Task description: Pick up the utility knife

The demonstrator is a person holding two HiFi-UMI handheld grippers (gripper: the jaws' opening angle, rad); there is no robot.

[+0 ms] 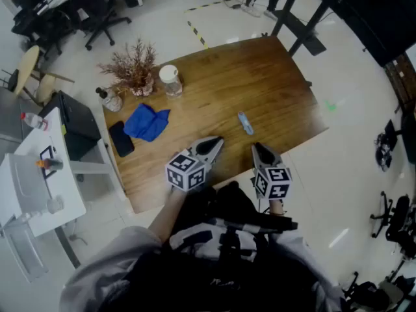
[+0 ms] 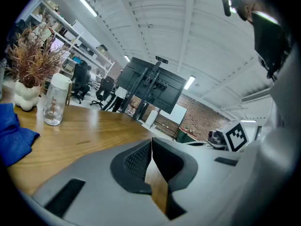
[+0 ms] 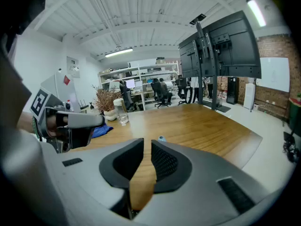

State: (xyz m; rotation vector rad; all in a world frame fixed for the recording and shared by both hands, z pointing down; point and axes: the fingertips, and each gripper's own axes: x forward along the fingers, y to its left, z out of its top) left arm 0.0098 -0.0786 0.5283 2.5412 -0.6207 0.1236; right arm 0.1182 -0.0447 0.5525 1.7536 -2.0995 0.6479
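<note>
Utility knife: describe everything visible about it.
The utility knife is a slim, pale blue bar, plastic by the look, lying flat on the wooden table, right of its middle in the head view. Whether the blade is out is too small to tell. Only the table touches it; the right gripper hovers just short of it.

Closed, empty left hand-held gripper (image 2: 151,140) over wooden table (image 2: 94,131), bottle (image 2: 55,100) and blue cloth (image 2: 11,133) at left

Bright, even light from ceiling tubes (image 3: 117,52); shadows faint, a soft sheen on the wooden table (image 2: 94,126). Every view is fisheye, bent and dark at the corners (gripper views worst), and my right gripper (image 3: 147,142) looks soft near the lens.
</note>
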